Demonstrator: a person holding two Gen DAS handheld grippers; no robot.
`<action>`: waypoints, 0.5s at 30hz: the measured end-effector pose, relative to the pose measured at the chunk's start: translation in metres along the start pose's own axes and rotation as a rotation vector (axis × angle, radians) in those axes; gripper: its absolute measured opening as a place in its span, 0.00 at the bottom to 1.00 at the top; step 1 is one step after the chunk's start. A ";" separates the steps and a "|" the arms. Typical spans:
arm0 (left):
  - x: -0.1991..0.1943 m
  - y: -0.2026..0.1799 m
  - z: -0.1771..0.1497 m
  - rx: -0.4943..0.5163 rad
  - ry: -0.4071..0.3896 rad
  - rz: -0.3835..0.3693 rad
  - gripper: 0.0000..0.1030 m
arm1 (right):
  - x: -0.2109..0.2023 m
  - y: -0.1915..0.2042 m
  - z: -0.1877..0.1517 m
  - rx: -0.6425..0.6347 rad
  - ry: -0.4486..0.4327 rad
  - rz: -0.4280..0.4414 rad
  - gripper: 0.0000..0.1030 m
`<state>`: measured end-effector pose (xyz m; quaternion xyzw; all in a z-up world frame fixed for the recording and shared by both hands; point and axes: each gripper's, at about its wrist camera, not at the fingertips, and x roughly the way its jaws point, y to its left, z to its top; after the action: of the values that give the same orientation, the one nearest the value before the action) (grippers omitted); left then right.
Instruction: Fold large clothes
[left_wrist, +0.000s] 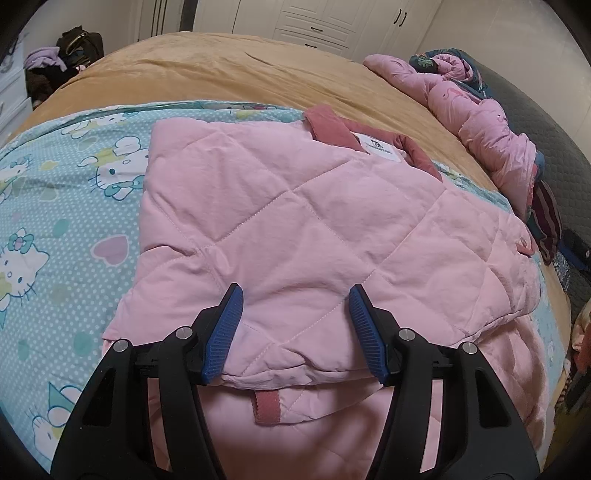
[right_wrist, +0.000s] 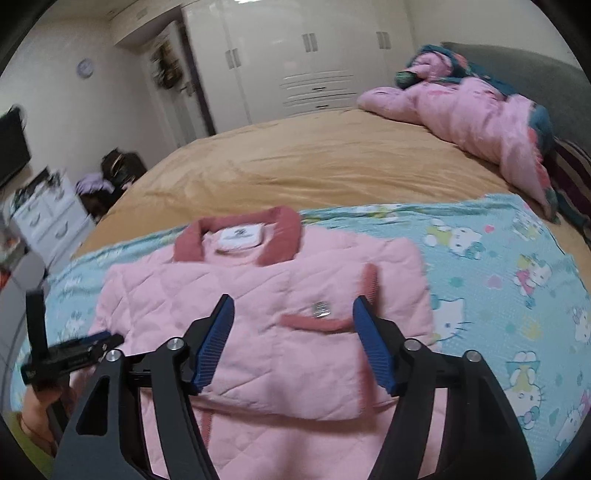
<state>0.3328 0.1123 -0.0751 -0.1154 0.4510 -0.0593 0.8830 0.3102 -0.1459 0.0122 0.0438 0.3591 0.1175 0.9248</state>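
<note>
While the pink quilted jacket (left_wrist: 295, 221) lies folded on the cartoon-print sheet (left_wrist: 66, 206) over the bed, both the left claw (left_wrist: 295, 332) and right claw (right_wrist: 293, 343) hover unclenched, gripping nothing; judgement: square the loose lower hem before pinching.

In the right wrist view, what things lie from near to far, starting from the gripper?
right gripper → pink quilted jacket → cartoon cat sheet → tan blanket → white wardrobe
</note>
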 end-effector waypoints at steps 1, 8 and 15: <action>0.001 0.001 -0.001 0.001 -0.001 0.000 0.49 | 0.005 0.009 -0.002 -0.021 0.013 0.004 0.66; 0.003 0.001 -0.003 0.003 0.002 0.001 0.50 | 0.050 0.040 -0.016 -0.082 0.128 -0.010 0.73; 0.004 0.001 -0.004 0.006 0.004 -0.001 0.50 | 0.093 0.023 -0.034 -0.010 0.233 -0.018 0.80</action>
<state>0.3322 0.1115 -0.0807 -0.1126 0.4526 -0.0614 0.8824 0.3497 -0.1003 -0.0696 0.0218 0.4638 0.1152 0.8781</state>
